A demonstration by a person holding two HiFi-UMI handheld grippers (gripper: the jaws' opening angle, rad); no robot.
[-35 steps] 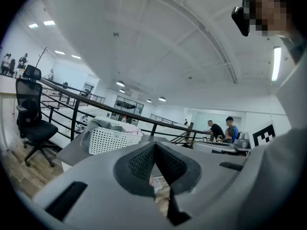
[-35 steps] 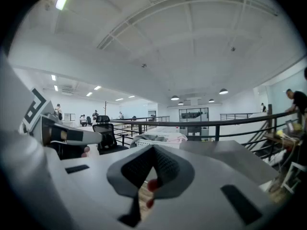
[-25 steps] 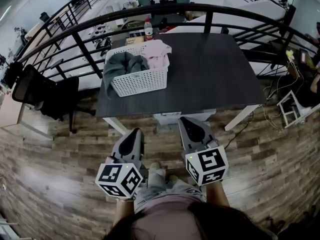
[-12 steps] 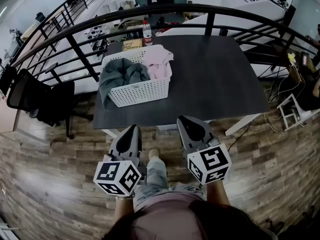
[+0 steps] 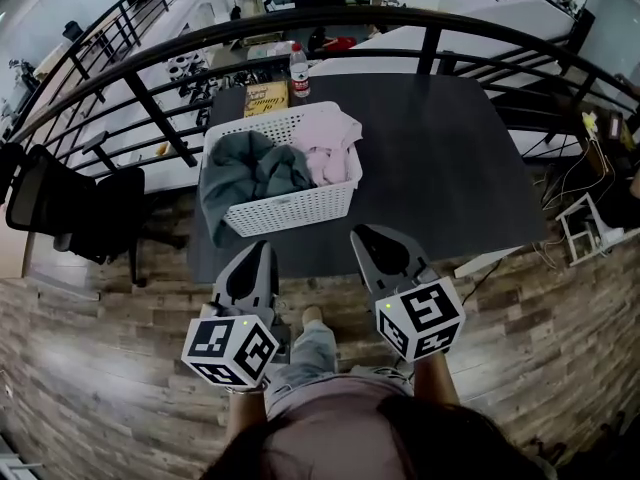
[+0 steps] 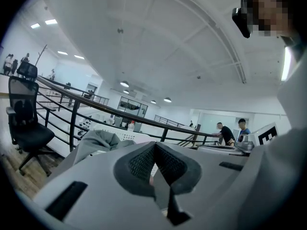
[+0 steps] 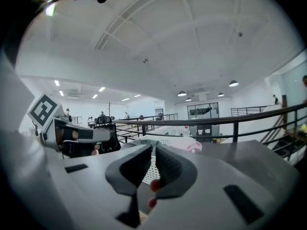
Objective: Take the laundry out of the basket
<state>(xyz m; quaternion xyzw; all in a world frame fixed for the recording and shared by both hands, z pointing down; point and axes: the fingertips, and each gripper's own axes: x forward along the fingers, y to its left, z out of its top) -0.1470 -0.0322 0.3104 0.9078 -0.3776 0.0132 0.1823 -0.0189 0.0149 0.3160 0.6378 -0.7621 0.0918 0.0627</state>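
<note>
A white plastic basket stands on the left part of a dark table. A grey-green garment fills its left side and hangs over the rim. A pink garment lies in its right side. My left gripper is shut and empty at the table's near edge, just short of the basket. My right gripper is shut and empty beside it, over the near edge. The left gripper view shows the grey-green garment ahead of the left gripper. The right gripper view shows the pink garment beyond the right gripper.
A bottle and a yellow box stand behind the basket. A black railing curves round the table's far side. A black office chair stands at the left and a white rack on the wood floor at the right.
Both grippers have moved forward together toward the table. The basket and the table's near edge now lie much closer to their tips. Both stay shut.
</note>
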